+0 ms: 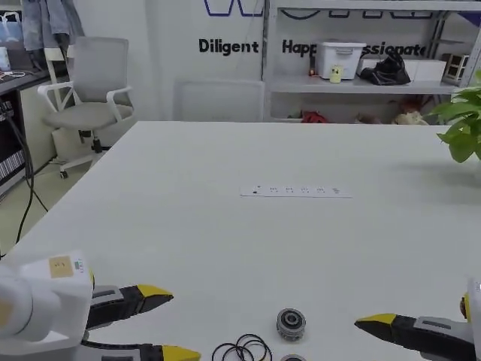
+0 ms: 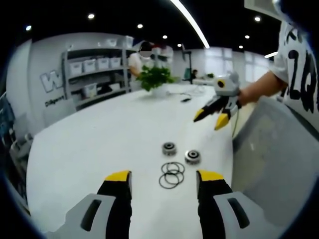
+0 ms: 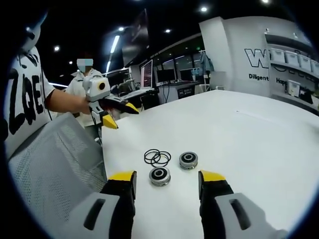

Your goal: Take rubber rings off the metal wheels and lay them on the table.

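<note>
Two metal wheels lie on the white table (image 1: 225, 226) near its front edge: one wheel (image 1: 291, 322) in full sight, the other wheel (image 1: 293, 358) cut off by the frame's bottom. Several loose black rubber rings (image 1: 242, 350) lie overlapping just left of them. My left gripper (image 1: 167, 323) hovers at lower left, open and empty. My right gripper (image 1: 376, 325) reaches in from the lower right, open and empty. In the left gripper view the rings (image 2: 171, 175) lie between the jaws' tips, with the wheels (image 2: 169, 148) (image 2: 192, 156) beyond. In the right gripper view one wheel (image 3: 160, 176) sits between the tips, with the other wheel (image 3: 188, 160) and the rings (image 3: 157, 157) beyond.
A white power strip (image 1: 295, 191) lies mid-table. An office chair (image 1: 94, 90) stands at the far left, shelves with a white bin (image 1: 340, 60) at the back, a green plant (image 1: 462, 124) at the right edge. A grey mesh chair back (image 2: 269, 164) stands by the table's near side.
</note>
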Action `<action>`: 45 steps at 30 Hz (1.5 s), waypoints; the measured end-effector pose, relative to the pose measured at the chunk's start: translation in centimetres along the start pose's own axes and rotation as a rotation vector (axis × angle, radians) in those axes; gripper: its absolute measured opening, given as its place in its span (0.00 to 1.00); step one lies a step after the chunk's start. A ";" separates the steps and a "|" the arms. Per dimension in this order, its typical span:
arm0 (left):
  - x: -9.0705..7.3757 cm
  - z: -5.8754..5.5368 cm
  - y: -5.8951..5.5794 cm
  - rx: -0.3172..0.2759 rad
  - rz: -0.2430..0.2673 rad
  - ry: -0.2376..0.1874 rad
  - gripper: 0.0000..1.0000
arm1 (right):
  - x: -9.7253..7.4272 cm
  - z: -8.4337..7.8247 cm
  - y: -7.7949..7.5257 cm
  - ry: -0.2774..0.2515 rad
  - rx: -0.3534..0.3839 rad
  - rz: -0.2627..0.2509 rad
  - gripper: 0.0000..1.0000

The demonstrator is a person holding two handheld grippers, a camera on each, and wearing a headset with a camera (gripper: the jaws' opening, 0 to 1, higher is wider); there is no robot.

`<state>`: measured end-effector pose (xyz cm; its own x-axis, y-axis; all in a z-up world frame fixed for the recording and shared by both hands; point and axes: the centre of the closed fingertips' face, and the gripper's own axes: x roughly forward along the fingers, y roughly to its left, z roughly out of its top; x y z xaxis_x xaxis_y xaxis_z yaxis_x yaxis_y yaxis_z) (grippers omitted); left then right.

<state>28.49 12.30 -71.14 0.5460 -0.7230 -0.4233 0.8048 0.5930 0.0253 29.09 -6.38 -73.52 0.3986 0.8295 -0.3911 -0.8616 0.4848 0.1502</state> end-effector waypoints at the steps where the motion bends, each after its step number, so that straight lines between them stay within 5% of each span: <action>1: 0.0 0.0 0.0 -0.001 0.000 0.000 0.53 | -0.1 -0.1 -0.2 0.000 0.005 -0.005 0.47; 45: 0.2 -0.4 0.0 -0.012 -0.008 0.010 0.53 | -0.4 -0.8 -0.6 0.007 0.025 -0.023 0.47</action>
<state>28.50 12.25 -71.63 0.5374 -0.7239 -0.4326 0.8060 0.5919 0.0108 29.16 -7.22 -74.21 0.4161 0.8163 -0.4007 -0.8442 0.5105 0.1633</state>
